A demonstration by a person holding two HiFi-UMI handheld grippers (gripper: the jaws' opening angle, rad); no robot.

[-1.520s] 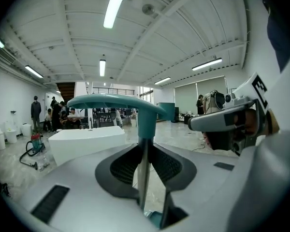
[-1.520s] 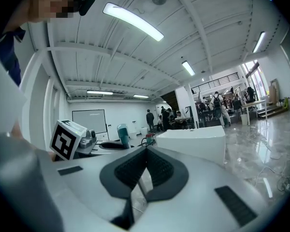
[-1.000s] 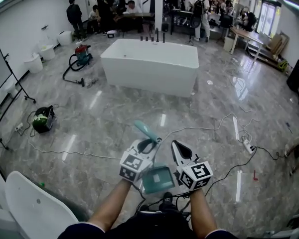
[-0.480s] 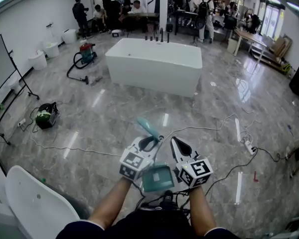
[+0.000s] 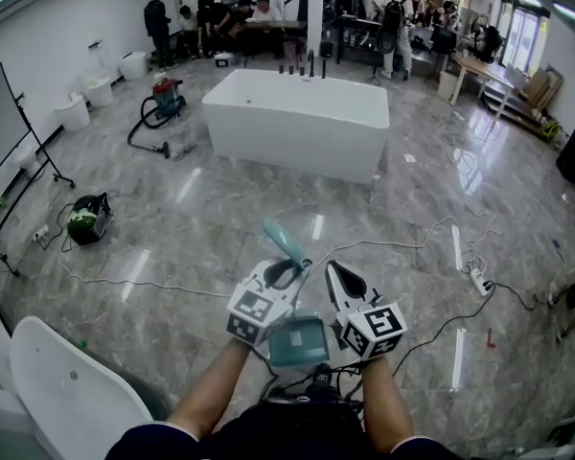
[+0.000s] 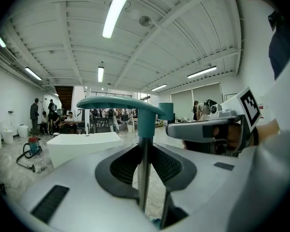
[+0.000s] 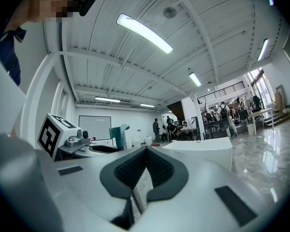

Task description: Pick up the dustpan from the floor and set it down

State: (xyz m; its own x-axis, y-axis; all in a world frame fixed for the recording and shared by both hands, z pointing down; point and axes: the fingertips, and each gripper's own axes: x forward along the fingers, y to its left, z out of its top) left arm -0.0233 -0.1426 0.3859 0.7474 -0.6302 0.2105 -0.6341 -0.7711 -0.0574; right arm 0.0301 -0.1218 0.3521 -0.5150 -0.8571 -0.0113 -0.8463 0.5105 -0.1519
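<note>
The teal dustpan is held up off the floor in front of me. Its pan hangs close to my body between the two marker cubes, and its handle sticks out forward. My left gripper is shut on the handle's shaft. In the left gripper view the shaft runs upright between the dark pads, with the teal grip spread across above them. My right gripper is just right of the dustpan, apart from it. Its pads meet at the tips with nothing between them.
A white bathtub stands on the marble floor ahead, with a vacuum cleaner to its left. Cables and a power strip lie on the floor at the right. A white chair is at lower left. People stand at the back.
</note>
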